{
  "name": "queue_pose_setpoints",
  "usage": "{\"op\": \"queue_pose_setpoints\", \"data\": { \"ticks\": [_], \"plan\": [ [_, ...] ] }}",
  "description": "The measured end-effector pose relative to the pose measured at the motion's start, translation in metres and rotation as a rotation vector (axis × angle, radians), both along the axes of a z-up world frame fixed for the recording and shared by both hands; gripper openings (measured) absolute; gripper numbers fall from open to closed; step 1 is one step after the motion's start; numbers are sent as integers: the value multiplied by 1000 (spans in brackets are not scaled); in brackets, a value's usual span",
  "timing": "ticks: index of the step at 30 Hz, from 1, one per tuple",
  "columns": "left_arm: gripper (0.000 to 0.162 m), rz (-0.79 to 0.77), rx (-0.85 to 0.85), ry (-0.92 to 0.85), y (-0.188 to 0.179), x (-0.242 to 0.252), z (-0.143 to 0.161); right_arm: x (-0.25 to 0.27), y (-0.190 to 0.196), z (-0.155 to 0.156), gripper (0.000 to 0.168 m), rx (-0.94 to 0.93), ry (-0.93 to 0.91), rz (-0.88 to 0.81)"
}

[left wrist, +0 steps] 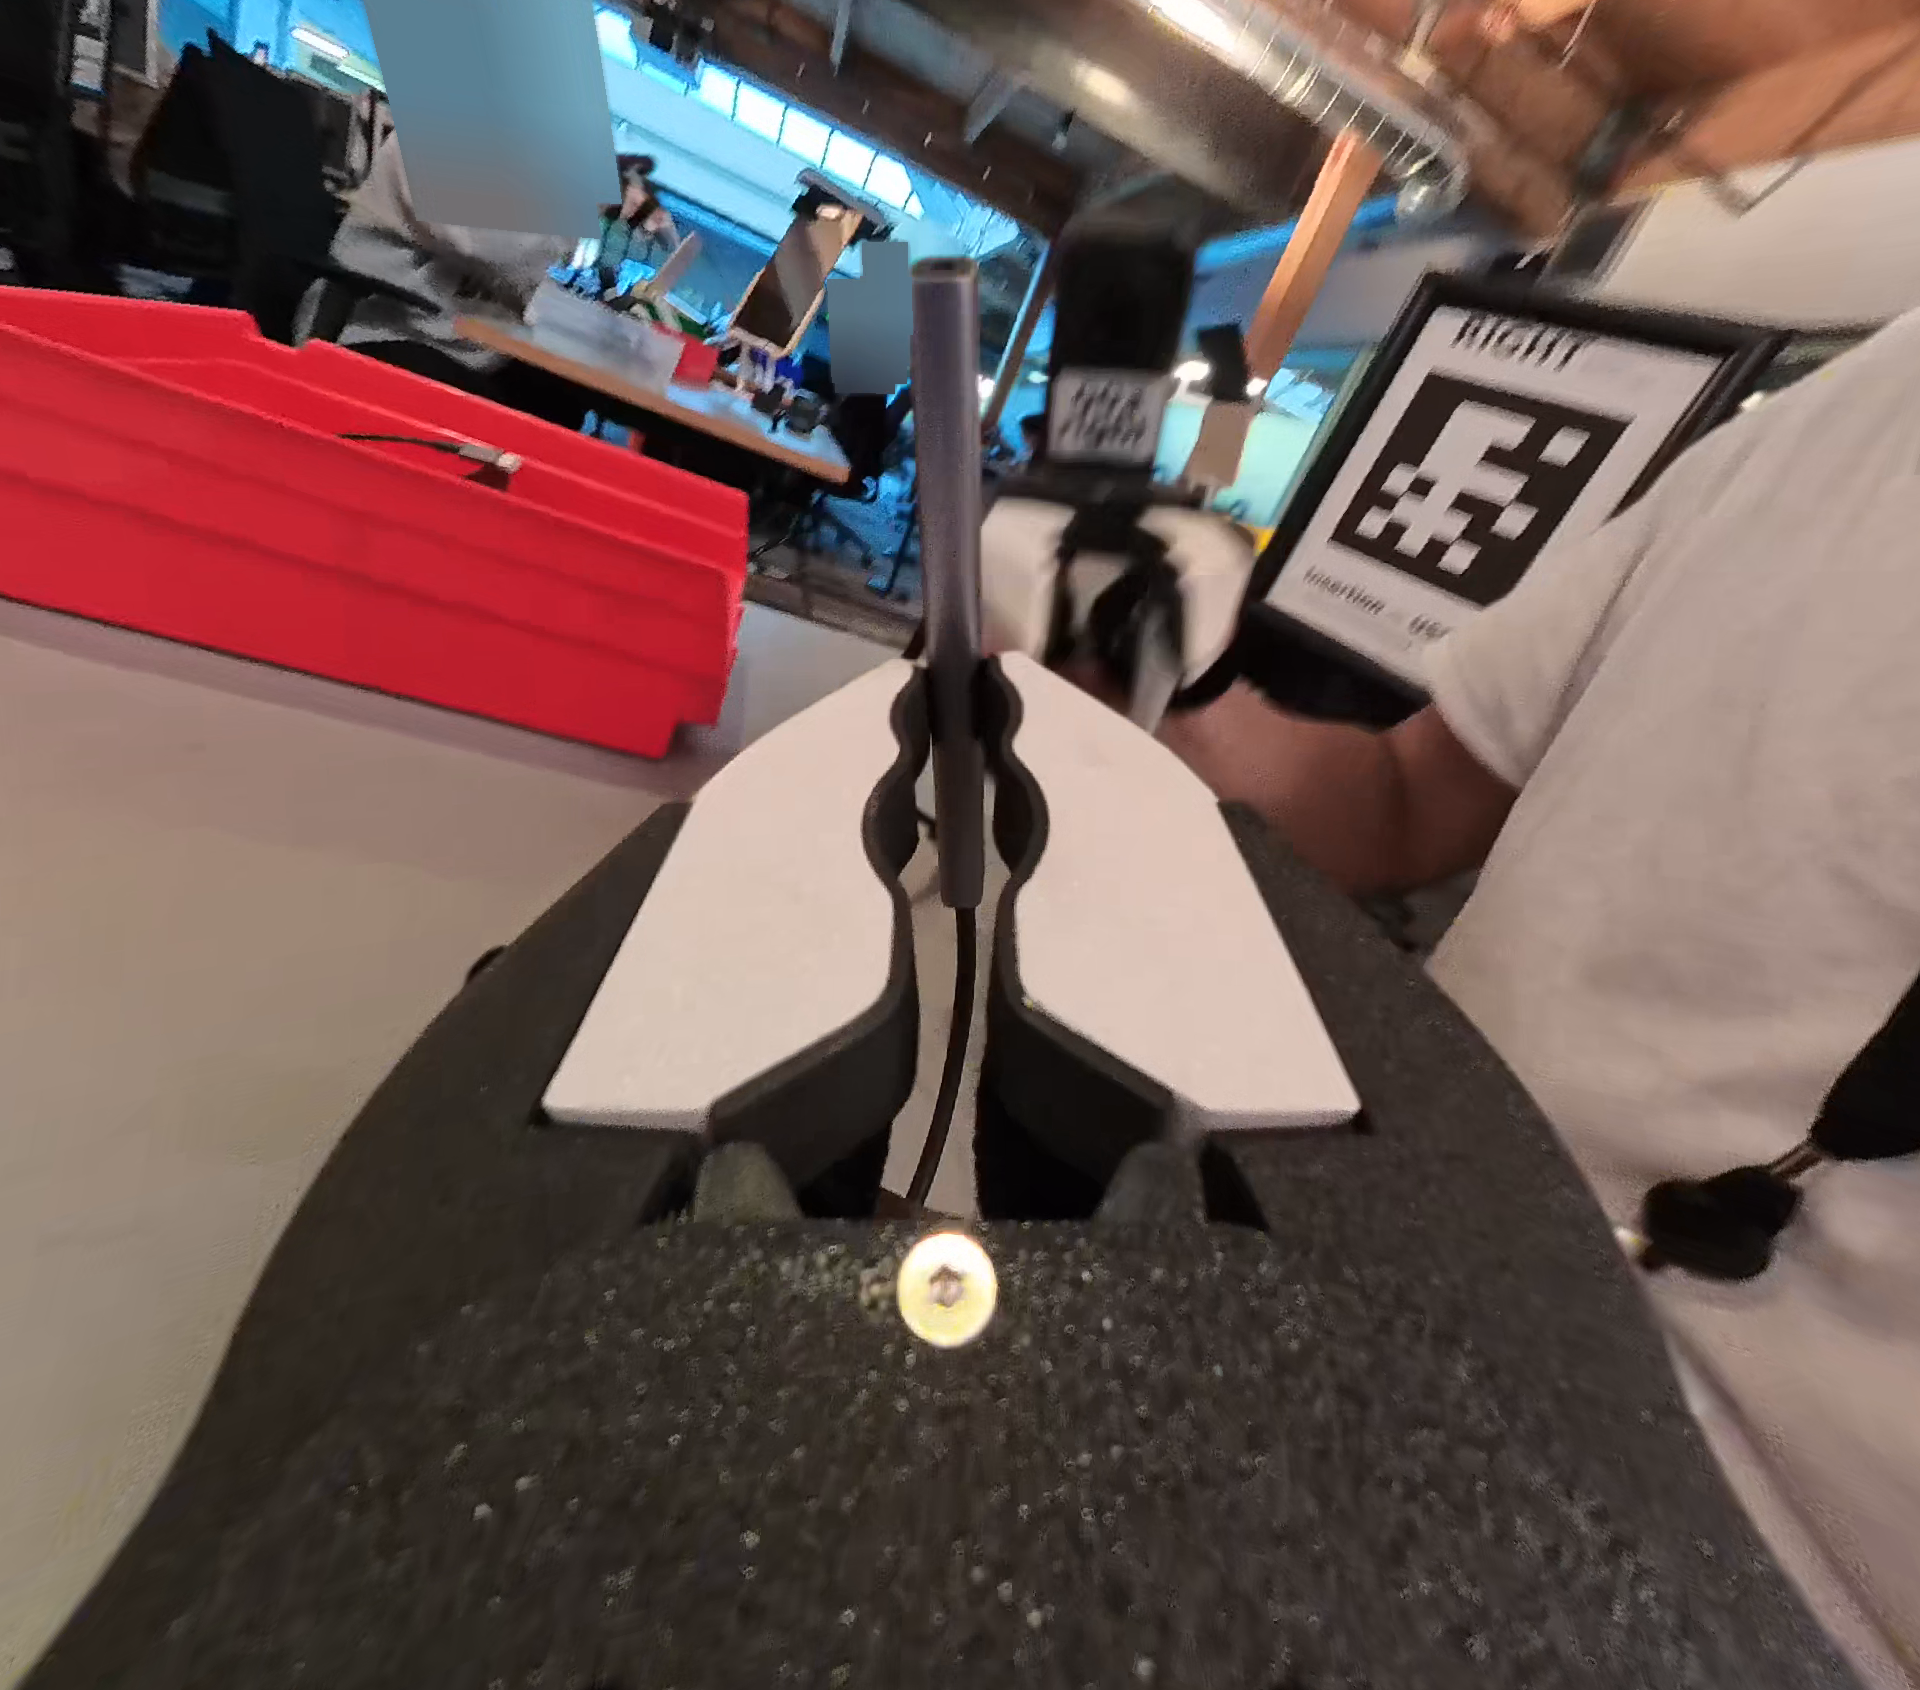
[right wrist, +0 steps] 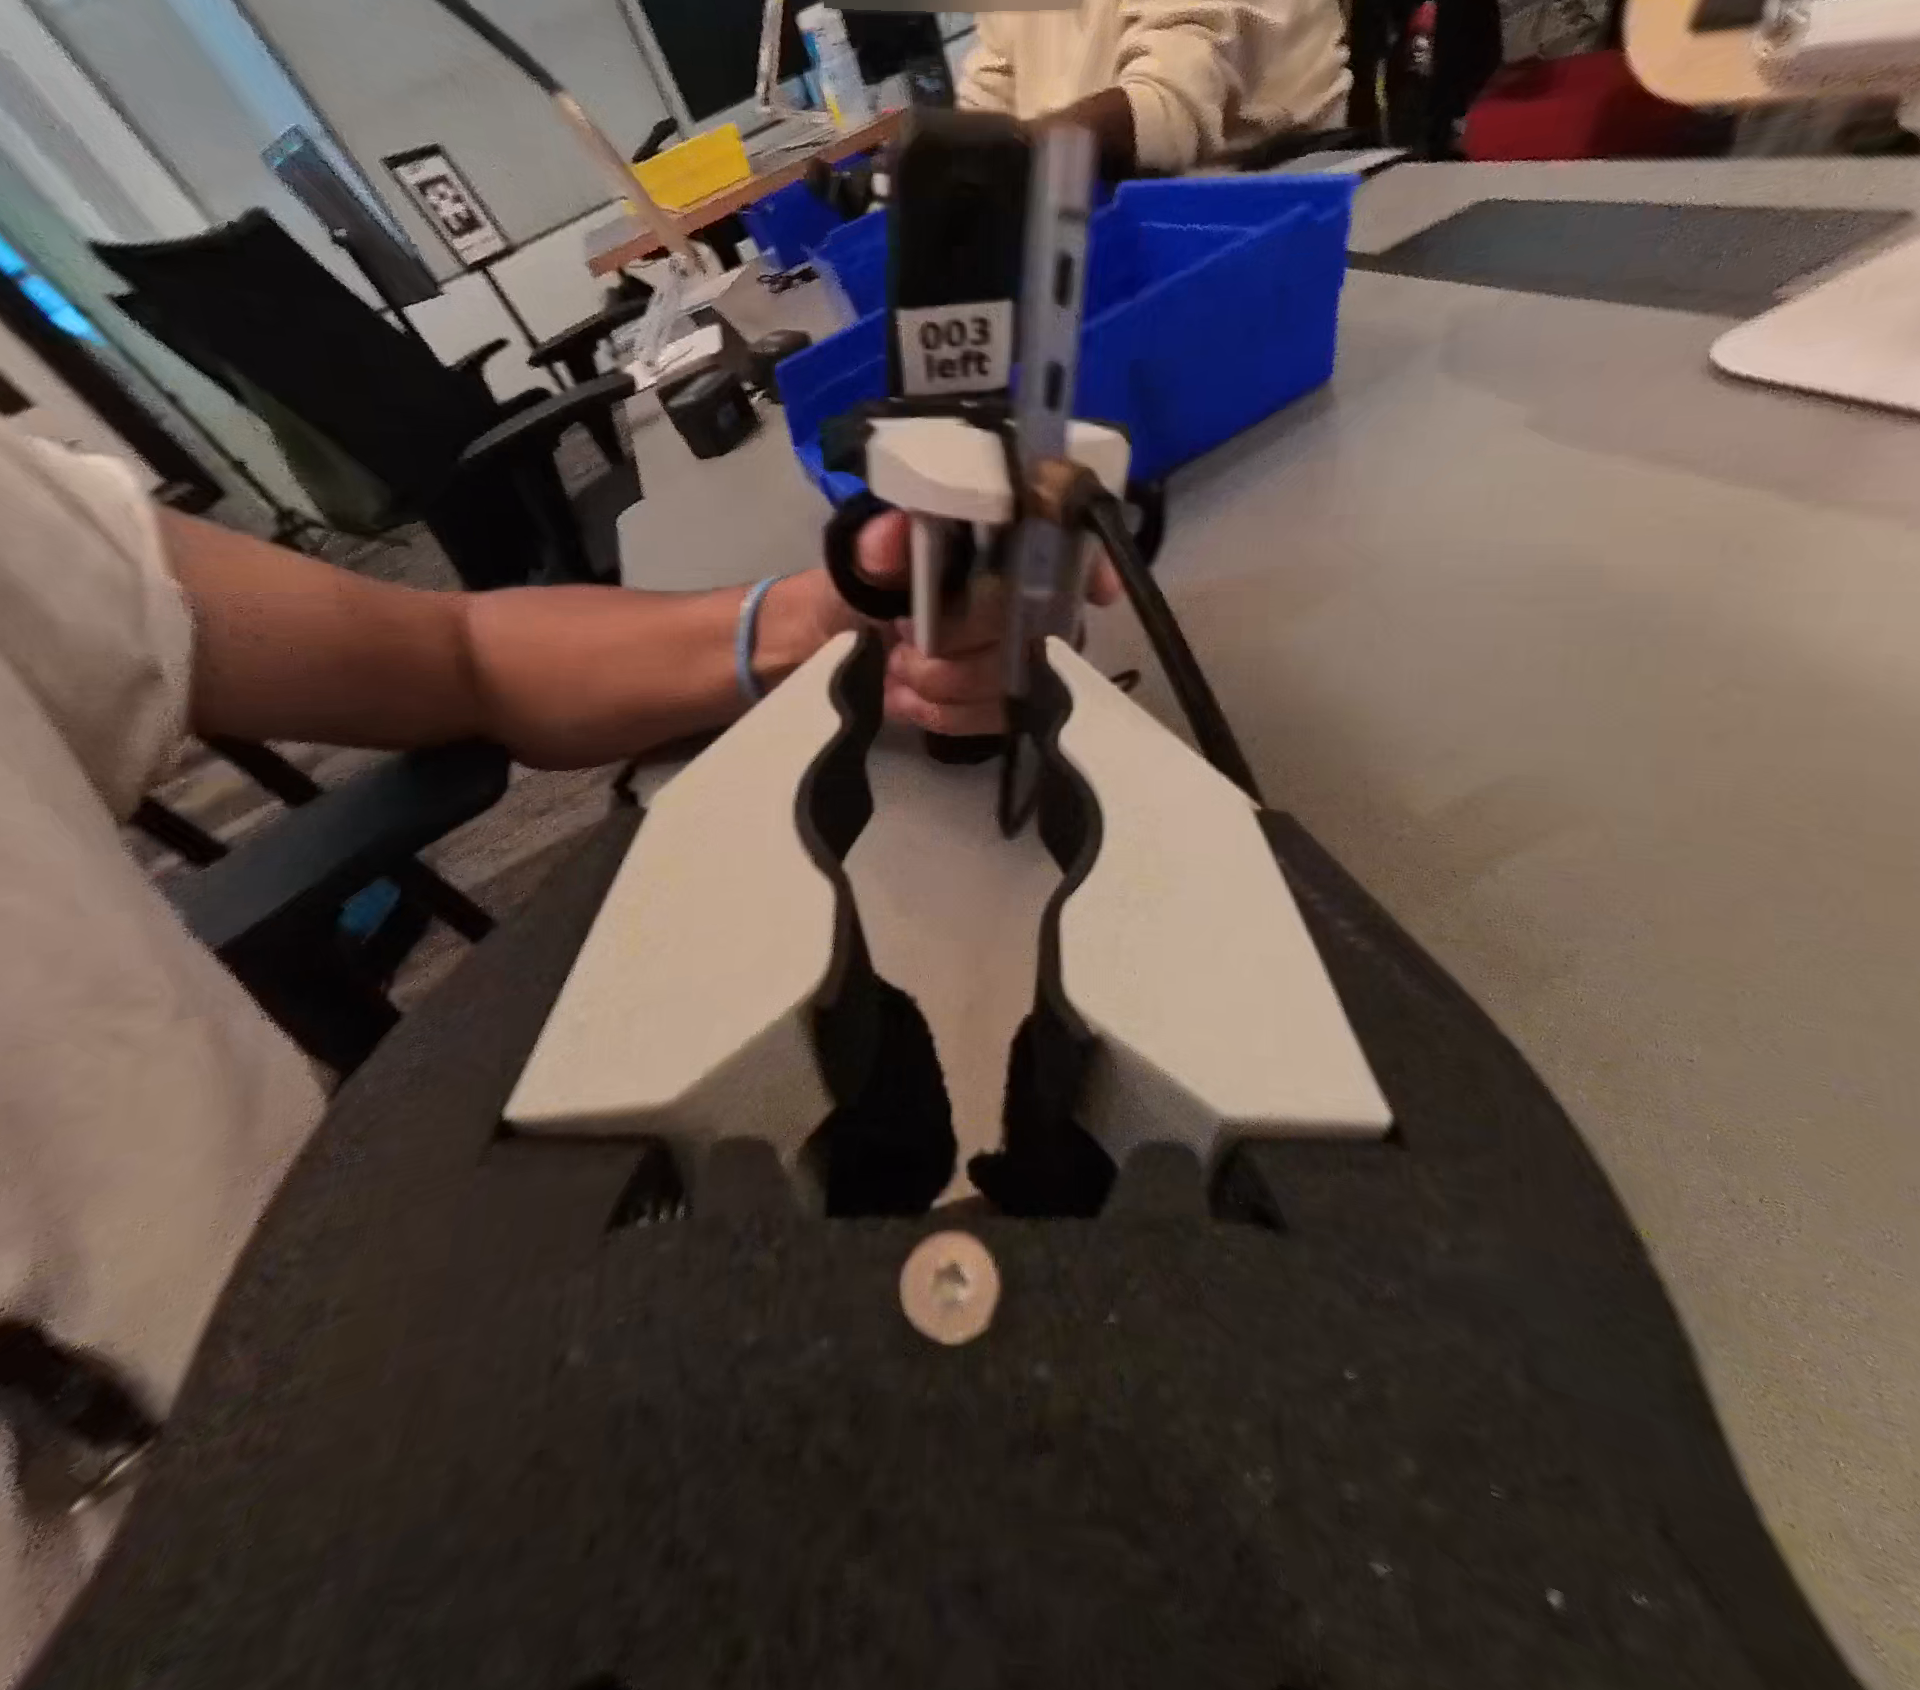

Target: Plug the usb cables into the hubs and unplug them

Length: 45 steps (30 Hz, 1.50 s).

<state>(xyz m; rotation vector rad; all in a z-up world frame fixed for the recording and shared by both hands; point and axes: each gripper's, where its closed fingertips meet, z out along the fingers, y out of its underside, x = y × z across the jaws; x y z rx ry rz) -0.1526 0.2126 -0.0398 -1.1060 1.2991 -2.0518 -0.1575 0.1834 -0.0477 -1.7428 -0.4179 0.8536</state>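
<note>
The jaws of the left gripper (left wrist: 951,684) are closed tight on a slim dark grey adapter hub (left wrist: 945,477); the jaws of the right gripper (right wrist: 956,705) stand apart with a clear gap, clamping nothing, though the hub's lower end sits against the right finger's inner edge.

In the left wrist view the hub appears end-on as a narrow upright bar in the centre of the frame, its top edge above the fingertips, with a thin black cable (left wrist: 951,1048) dropping from its lower end between the fingers. The right wrist view shows its broad edge instead: a grey metal strip with small port slots (right wrist: 1055,352), a thicker black cord (right wrist: 1174,653) leaving it to the lower right, and behind it the left gripper's handle held in a hand (right wrist: 935,643) with a blue wristband.

Only the left wrist view shows the stacked red bins (left wrist: 364,518) at centre left on the grey table (left wrist: 260,913), and a framed black-and-white marker board (left wrist: 1475,477) at centre right. Only the right wrist view shows the blue bin (right wrist: 1216,290) just behind the hub and a pale monitor foot (right wrist: 1829,331) at the right edge.

The table lies bare in the right half of the right wrist view; the person's white shirt (left wrist: 1714,809) fills the right side of the left wrist view.
</note>
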Motion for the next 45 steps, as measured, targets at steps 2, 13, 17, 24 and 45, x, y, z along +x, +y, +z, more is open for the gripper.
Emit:
{"op": "queue_pose_setpoints", "data": {
  "ticks": [2, 13, 17, 24, 45],
  "plan": [
    [9, -18, -36, -1, -2, 0, 1, 11, 11, -8, 26, 31, 58, -90],
    [9, -65, -99, 13, -7, 4, -4, 4, 20, 6, 22, 161, 106, -138],
    [9, -76, -100, 17, -11, 5, -6, 5, 23, 5, 16, 120, 208, -128],
    [9, -90, -105, 24, -14, 6, -7, 8, 21, 5, 5, 120, 241, -139],
    [9, 58, -403, -155, 46, -16, 22, 105, 4, 51, 2, 284, 667, -396]
  ]
}}
